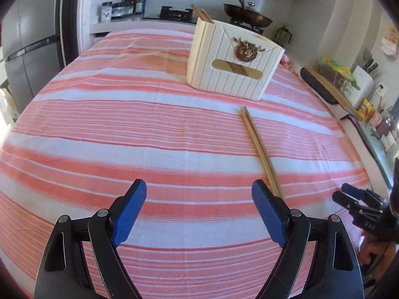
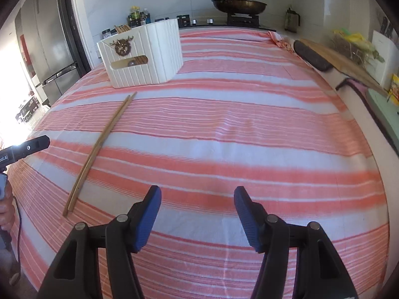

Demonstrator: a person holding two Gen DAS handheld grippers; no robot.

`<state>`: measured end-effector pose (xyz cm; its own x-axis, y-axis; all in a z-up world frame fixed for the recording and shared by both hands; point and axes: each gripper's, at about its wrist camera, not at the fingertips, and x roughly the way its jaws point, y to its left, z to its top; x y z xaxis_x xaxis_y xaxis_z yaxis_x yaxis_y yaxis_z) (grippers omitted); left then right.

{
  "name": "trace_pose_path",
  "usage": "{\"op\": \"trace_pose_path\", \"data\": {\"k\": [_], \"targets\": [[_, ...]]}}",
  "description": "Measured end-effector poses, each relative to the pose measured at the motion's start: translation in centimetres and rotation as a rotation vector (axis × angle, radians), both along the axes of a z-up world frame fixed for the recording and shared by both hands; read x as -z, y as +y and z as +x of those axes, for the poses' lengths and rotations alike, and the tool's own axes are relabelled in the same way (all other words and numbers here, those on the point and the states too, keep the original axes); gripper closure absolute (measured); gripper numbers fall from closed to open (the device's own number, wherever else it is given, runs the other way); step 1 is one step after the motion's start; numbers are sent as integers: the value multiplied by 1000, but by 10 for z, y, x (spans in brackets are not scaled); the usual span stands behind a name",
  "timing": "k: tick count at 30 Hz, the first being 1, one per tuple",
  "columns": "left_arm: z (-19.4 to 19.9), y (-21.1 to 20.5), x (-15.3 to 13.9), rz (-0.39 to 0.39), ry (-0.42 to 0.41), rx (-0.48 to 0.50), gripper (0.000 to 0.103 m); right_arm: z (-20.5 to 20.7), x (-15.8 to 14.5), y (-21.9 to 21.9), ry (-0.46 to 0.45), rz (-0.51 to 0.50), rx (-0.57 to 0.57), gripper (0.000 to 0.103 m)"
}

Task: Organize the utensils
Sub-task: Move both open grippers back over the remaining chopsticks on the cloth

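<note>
A pair of wooden chopsticks lies on the pink striped tablecloth, pointing toward a cream ribbed utensil box that holds more chopsticks. My left gripper is open and empty, with its right finger just beside the near chopstick ends. In the right wrist view the chopsticks lie to the left and the box stands far left. My right gripper is open and empty over bare cloth. The right gripper also shows at the left view's right edge.
A stove with a lidded pan and sauce bottles stand behind the table. A cutting board, knife block and clutter line the right counter. A fridge stands at left.
</note>
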<state>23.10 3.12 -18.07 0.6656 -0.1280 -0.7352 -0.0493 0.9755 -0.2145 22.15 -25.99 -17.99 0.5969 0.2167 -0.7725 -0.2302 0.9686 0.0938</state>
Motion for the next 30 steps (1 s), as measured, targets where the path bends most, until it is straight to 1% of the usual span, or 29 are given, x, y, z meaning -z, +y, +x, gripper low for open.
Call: {"op": "trace_pose_path", "data": {"k": [2, 7, 12, 17, 23, 30], "targets": [[0, -1, 7, 14, 13, -13, 16, -2, 3, -3, 4, 16, 13, 41], [-3, -6, 17, 51, 28, -10, 16, -9, 5, -2, -7, 7, 18, 41], [-5, -2, 19, 25, 26, -11, 15, -7, 6, -1, -6, 1, 36, 41], [-6, -4, 19, 21, 21, -3, 12, -6, 6, -2, -4, -4, 37, 41], [-6, -3, 20, 6, 16, -2, 11, -6, 7, 3, -8, -35, 40, 41], [-6, -3, 20, 6, 16, -3, 11, -6, 7, 1, -9, -30, 45, 41]]}}
